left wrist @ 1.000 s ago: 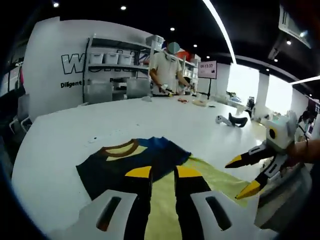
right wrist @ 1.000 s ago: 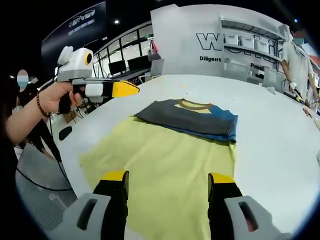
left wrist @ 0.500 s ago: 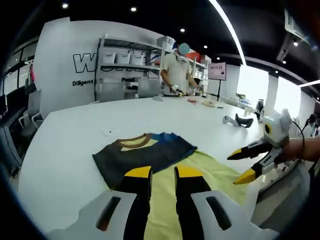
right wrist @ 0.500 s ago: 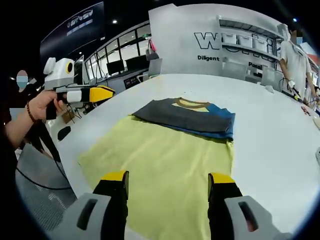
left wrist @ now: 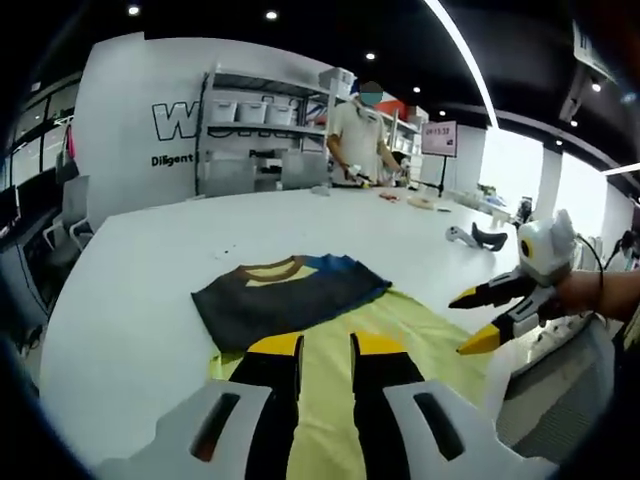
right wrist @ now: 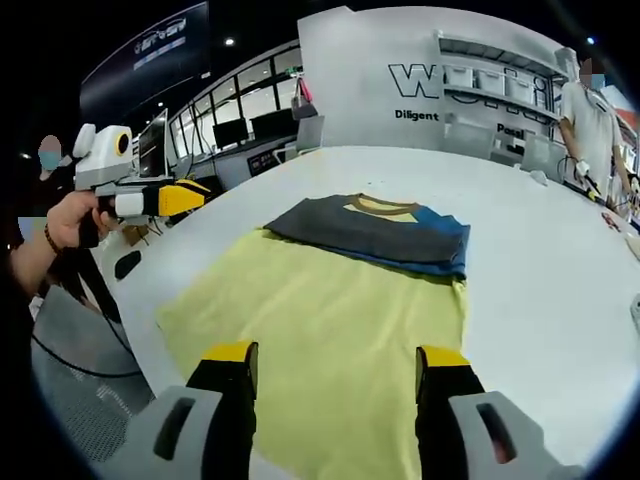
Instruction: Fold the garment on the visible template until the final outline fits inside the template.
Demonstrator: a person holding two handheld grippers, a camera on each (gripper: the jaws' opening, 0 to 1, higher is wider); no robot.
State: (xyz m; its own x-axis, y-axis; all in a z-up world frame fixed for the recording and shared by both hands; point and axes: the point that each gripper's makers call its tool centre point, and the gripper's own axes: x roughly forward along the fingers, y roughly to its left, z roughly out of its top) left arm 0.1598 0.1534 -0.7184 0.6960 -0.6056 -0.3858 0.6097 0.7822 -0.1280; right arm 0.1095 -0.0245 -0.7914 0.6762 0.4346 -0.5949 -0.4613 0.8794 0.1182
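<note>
Both claws are hovering empty, the left claw (left wrist: 325, 345) nearly closed, the right claw (right wrist: 336, 357) wide apart, above the yellow template (right wrist: 320, 320) near the tabletop (right wrist: 540, 260) edge. Folded T-shirt (right wrist: 375, 232) is lying across its far end; pulling it fully inside looks wise.

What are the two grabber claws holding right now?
Nothing. The right gripper is open above the yellow template, and the left gripper is shut on nothing, off to the side. The folded garment lies untouched.
</note>
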